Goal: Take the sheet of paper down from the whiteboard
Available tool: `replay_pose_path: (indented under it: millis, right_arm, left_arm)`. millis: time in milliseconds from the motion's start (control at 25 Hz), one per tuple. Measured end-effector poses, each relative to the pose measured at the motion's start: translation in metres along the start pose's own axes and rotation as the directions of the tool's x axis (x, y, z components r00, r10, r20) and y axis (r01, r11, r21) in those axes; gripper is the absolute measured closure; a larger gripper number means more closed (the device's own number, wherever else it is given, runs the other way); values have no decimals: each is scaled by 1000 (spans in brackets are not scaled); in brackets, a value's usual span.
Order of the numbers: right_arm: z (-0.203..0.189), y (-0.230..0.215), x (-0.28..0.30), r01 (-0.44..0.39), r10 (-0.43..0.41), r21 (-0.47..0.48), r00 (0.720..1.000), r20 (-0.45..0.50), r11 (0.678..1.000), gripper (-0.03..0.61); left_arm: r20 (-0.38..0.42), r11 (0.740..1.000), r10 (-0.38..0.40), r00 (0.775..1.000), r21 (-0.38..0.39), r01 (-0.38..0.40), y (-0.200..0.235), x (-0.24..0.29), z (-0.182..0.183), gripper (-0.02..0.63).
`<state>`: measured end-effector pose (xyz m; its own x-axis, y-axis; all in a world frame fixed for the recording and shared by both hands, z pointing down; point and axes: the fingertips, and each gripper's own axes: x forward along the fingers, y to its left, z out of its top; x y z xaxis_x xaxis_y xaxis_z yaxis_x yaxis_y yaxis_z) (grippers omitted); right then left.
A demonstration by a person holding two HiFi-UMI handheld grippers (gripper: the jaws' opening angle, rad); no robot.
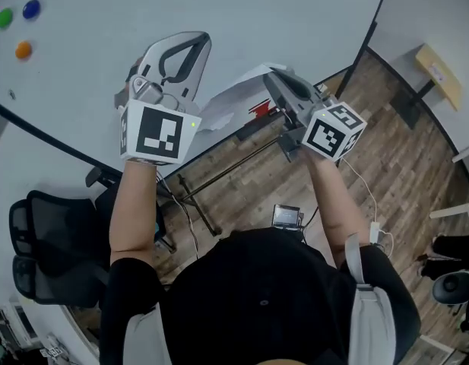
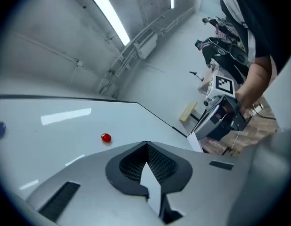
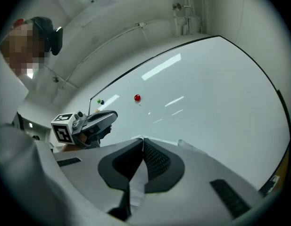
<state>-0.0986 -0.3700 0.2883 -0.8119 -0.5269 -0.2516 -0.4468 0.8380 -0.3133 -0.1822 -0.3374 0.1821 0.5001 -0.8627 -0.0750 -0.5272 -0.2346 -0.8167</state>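
The thin white paper sheet spans sideways between left gripper and right gripper, each pinching one end of it.

Head camera looks steeply down from above the person, over both forearms, onto the whiteboard and the floor; each gripper camera rides close behind its own jaws, looking along them across the board; the left claw view catches the right claw at its right edge, the right gripper view the left claw at its left; all three share the board and the sheet of paper.
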Motion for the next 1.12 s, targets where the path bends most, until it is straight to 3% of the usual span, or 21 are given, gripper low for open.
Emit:
replay_pose_path:
  millis: [80, 160, 280, 360, 520, 640, 720, 1000, 1120]
  right_arm:
    - [-7, -1, -11, 13, -15, -42, 999, -33, 999, 560]
    - [-16, -1, -22, 26, -31, -87, 997, -64, 996, 560]
    - [-32, 4, -39, 14, -29, -165, 995, -93, 986, 560]
    - [-46, 8, -49, 8, -32, -206, 993, -110, 979, 560]
    - [-76, -1, -71, 41, -70, -185, 985, -155, 982, 560]
    - [-101, -18, -94, 90, -117, -142, 973, -198, 986, 560]
    - [-118, -27, -106, 123, -146, -119, 965, -218, 985, 560]
    - [-179, -43, -140, 143, -179, -130, 925, -334, 981, 560]
    - [-202, -55, -159, 153, -192, -132, 909, -370, 979, 560]
  left_arm:
    - [60, 995, -10, 998, -98, 16, -11, -13, -4, 602]
    - [114, 967, 6, 993, -253, 24, -21, -27, -14, 603]
    - [142, 855, 50, 989, -518, 31, -34, -47, -45, 603]
    - [153, 792, 47, 987, -608, 57, -46, -59, -66, 603]
    - [102, 711, 65, 993, -703, 25, -79, -80, -106, 603]
    - [62, 615, 60, 996, -788, 12, -119, -92, -126, 603]
    - [41, 566, 33, 999, -824, 16, -149, -97, -135, 603]
    - [-19, 503, -58, 998, -864, 13, -229, -114, -146, 603]
    - [-8, 494, -63, 998, -869, 24, -251, -116, -145, 603]
